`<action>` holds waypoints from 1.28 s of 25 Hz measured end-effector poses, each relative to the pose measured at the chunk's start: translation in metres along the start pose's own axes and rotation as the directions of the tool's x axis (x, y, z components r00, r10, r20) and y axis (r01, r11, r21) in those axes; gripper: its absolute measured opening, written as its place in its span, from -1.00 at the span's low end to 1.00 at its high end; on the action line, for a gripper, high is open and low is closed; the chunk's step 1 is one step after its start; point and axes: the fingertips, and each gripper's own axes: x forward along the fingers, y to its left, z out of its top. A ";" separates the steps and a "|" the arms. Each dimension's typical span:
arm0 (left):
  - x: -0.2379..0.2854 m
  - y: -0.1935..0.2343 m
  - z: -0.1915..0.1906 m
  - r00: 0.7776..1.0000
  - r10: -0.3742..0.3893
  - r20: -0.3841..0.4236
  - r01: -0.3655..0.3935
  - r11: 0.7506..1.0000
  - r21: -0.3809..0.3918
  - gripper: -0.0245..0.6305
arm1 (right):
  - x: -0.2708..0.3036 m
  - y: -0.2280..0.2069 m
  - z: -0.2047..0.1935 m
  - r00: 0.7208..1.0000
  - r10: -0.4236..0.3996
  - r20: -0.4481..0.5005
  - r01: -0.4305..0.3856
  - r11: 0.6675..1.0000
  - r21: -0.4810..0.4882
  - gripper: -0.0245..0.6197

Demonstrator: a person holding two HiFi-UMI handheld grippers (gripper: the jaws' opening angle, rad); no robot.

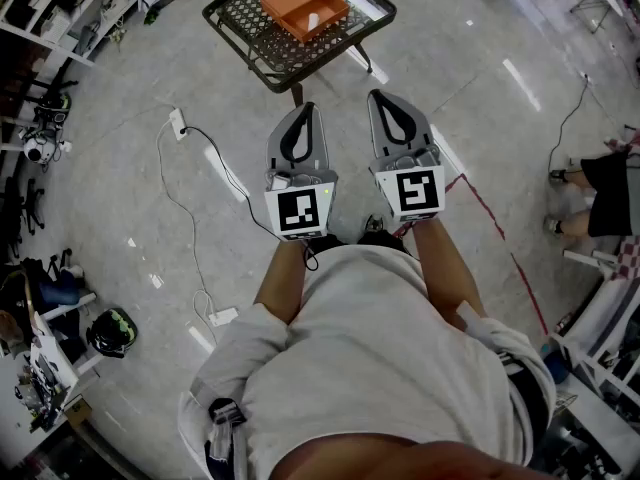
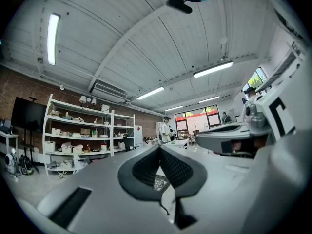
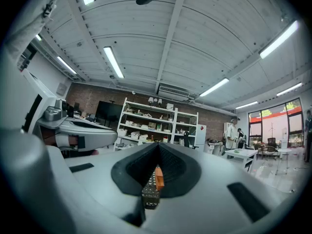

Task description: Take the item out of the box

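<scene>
An orange box (image 1: 305,6) sits on a black mesh table (image 1: 250,28) at the top of the head view, with a small white item (image 1: 313,20) lying inside it. Both grippers are held side by side in front of the person, well short of the table and pointing toward it. The left gripper (image 1: 303,110) is shut with nothing in it, its tips meeting in the left gripper view (image 2: 159,147). The right gripper (image 1: 384,98) is also shut and empty (image 3: 158,144). Below its closed tips a sliver of the orange box (image 3: 159,178) and the mesh table (image 3: 150,195) shows.
A white power strip (image 1: 177,123) and black cables (image 1: 215,173) lie on the grey floor left of the grippers. A red tape line (image 1: 490,218) runs at the right. Another person (image 1: 605,193) stands at the right edge. Shelves and clutter (image 1: 40,128) line the left side.
</scene>
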 end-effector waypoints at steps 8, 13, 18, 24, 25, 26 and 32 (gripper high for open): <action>-0.009 0.019 -0.007 1.000 0.001 -0.015 -0.001 1.000 -0.025 -0.91 | 0.006 0.020 0.001 1.000 0.015 -0.006 -0.015 1.000 0.001 -0.91; -0.024 0.035 -0.022 0.999 0.002 -0.039 -0.004 0.999 -0.045 -0.91 | 0.006 0.046 -0.011 0.999 0.034 -0.039 -0.034 0.999 -0.007 -0.91; -0.034 0.054 -0.033 0.999 -0.010 -0.044 0.007 0.998 -0.064 -0.91 | 0.016 0.065 -0.018 0.998 0.023 -0.061 -0.023 1.000 -0.005 -0.91; -0.049 0.080 -0.037 0.999 -0.028 -0.044 0.025 0.997 -0.072 -0.91 | 0.026 0.093 -0.013 0.997 0.003 -0.075 -0.002 1.000 0.003 -0.91; -0.051 0.086 -0.038 0.998 -0.034 -0.044 0.031 0.997 -0.071 -0.91 | 0.029 0.098 -0.013 0.997 -0.001 -0.073 0.001 1.000 0.003 -0.91; -0.053 0.091 -0.040 0.998 -0.039 -0.047 0.035 0.997 -0.074 -0.91 | 0.031 0.103 -0.014 0.997 -0.003 -0.073 0.003 1.000 0.001 -0.91; -0.050 0.098 -0.058 0.995 -0.070 -0.070 0.062 0.992 -0.105 -0.91 | 0.045 0.107 -0.020 0.995 -0.014 -0.096 0.012 1.000 -0.018 -0.91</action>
